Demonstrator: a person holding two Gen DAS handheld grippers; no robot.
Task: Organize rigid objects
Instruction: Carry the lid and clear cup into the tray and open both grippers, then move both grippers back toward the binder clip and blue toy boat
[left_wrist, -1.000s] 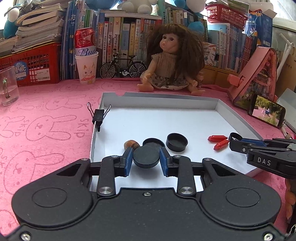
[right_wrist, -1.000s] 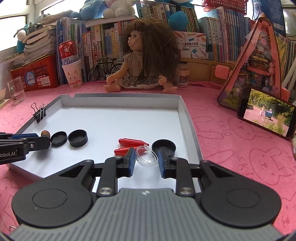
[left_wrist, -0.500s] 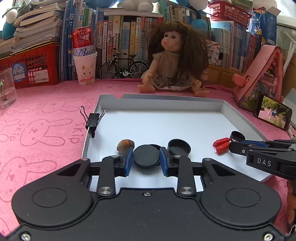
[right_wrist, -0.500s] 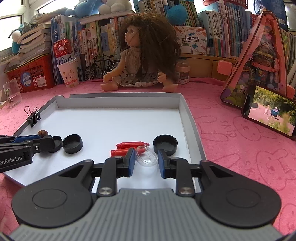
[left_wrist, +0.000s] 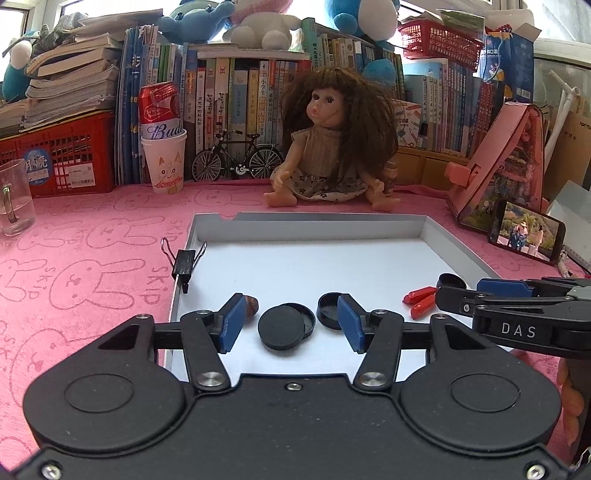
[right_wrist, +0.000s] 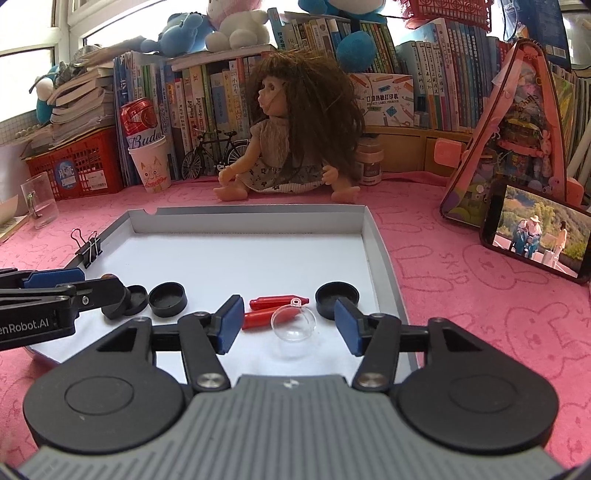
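Note:
A white tray (left_wrist: 314, 254) lies on the pink cloth. My left gripper (left_wrist: 290, 326) is open over its near left part. Between its pads a black disc (left_wrist: 282, 328) leans on a black cap (left_wrist: 301, 317); another black cap (left_wrist: 328, 315) and a brown nut (left_wrist: 252, 305) lie beside them. My right gripper (right_wrist: 290, 326) is open over the near right part, around a clear plastic dome (right_wrist: 293, 323) resting on the tray (right_wrist: 240, 254). Two red capsules (right_wrist: 271, 310) and a black cap (right_wrist: 337, 297) lie just beyond it.
A binder clip (left_wrist: 183, 260) sits on the tray's left rim. A doll (left_wrist: 332, 147), a cup with a can (left_wrist: 162, 158), a toy bicycle (left_wrist: 236, 158) and books stand behind. A phone (left_wrist: 524, 236) and pink stand (left_wrist: 498, 166) are at right, a glass (left_wrist: 14, 203) at left.
Both grippers have opened. The left let go of the black disc, which now leans on a cap. The right let go of the clear dome, which now rests on the tray.

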